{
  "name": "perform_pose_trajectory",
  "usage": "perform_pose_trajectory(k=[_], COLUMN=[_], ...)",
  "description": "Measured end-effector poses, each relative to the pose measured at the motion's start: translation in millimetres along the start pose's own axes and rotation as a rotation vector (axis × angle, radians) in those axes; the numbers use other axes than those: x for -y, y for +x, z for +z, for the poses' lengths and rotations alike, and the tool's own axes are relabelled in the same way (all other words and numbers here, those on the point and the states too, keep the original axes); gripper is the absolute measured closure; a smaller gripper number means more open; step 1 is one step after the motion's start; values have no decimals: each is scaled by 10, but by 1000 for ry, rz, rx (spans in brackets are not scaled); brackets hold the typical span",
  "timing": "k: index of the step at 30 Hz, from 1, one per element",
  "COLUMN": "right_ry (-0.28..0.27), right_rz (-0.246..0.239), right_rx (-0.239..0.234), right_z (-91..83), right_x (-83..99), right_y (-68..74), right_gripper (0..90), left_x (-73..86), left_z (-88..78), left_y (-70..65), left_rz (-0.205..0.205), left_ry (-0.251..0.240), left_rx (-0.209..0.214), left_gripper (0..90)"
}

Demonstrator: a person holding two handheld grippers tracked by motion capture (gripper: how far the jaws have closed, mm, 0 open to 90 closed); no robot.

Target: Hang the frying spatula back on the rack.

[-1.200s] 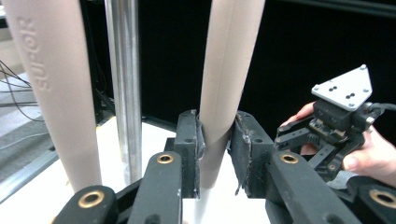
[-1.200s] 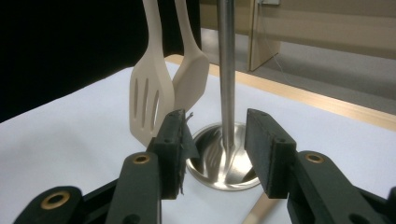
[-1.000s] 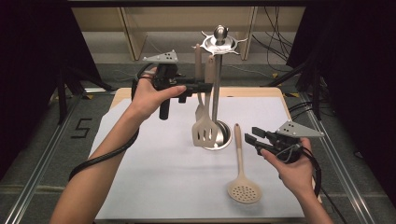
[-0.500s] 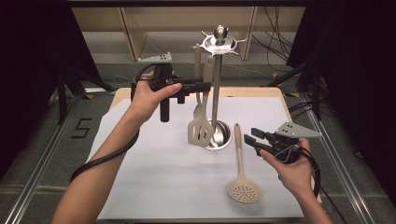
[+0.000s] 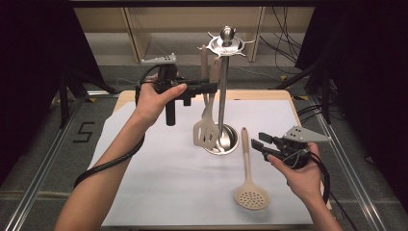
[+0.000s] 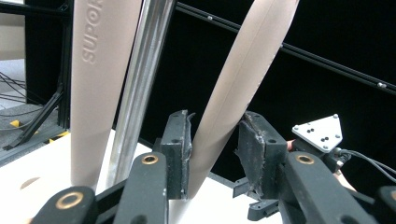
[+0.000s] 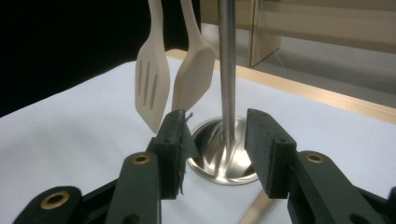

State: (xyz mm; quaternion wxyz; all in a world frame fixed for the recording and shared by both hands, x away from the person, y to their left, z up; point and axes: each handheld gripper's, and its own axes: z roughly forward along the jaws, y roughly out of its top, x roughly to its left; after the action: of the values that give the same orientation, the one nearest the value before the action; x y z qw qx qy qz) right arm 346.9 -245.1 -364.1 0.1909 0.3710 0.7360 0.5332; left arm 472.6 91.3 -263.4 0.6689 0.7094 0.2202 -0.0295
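In the high view, the left gripper [image 5: 208, 87] is beside the steel utensil stand [image 5: 222, 96], at the handle of the slotted turner [image 5: 206, 129] that hangs from the top ring next to a second spatula [image 5: 204, 62]. Compared with a second before, the turner's blade has swung a little lower toward the base, and the jaws have just been opening. The skimmer spoon [image 5: 249, 183] lies on the white sheet [image 5: 159, 173], near the right gripper [image 5: 259, 143]. In the left gripper view, the handle [image 6: 236, 88] leans on one pad while the other pad stands clear, so the turner is let go and hangs by itself; hanging it seems finished. In the right gripper view, the right gripper [image 7: 215, 149] is spread wide and empty, facing the stand's base [image 7: 219, 156]; probably the skimmer comes next.
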Motion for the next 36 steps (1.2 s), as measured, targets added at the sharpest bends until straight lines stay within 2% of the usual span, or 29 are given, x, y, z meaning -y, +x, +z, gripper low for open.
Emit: perform_pose_trajectory(k=[1,5,7,9,10,11,14,15,17,20,21,22,23,24,26,28,30,32,36], right_ry=[-16,-5,-14,-11,10,1,17,7,28,0,6,3,6,4,5,3,23,-3,10], right_rz=[-7,11,-8,-11,6,-18,-16,-60,-25,-38,-27,-42,-20,-43,-28,-35,-7,-27,-27], right_rx=[8,5,9,7,1,-4,-4,-6,-11,-11,-14,-9,-8,-8,-6,-8,-17,-1,-19], right_z=[14,8,13,13,4,11,5,13,2,28,29,30,29,31,31,35,28,47,37], right_x=[8,10,9,9,9,8,8,2,3,12,13,13,15,12,14,12,10,16,9], right_y=[-2,10,-1,-2,10,-7,-1,-30,-9,-15,-7,-15,4,-12,2,-5,12,6,4], right_gripper=[592,592,592,592,592,592,592,592,592,592,592,592,592,592,592,592,592,592,592], left_x=[2,-6,-17,-28,-31,-32,-38,-42,-49,-65,-70,-76,-80,-80,-76,-76,-75,-70,-64], left_z=[2,6,15,25,30,36,60,67,80,98,102,102,102,103,107,116,123,127,109], left_y=[2,2,-5,-14,-15,-14,-9,-9,-10,-12,-14,-13,-6,1,12,7,-1,1,19], left_rz=[4,4,0,-10,-20,-26,-52,-58,-71,-79,-86,-91,-92,-98,-106,-111,-116,-130,-129], left_ry=[-4,-3,5,13,17,18,24,26,29,41,44,45,43,44,40,50,57,58,57], left_rx=[-3,-14,-17,-15,-15,-12,-3,0,4,8,8,9,11,13,18,25,37,42,49], left_gripper=[633,629,630,634,636,636,637,637,639,642,643,643,643,643,641,640,640,641,631])
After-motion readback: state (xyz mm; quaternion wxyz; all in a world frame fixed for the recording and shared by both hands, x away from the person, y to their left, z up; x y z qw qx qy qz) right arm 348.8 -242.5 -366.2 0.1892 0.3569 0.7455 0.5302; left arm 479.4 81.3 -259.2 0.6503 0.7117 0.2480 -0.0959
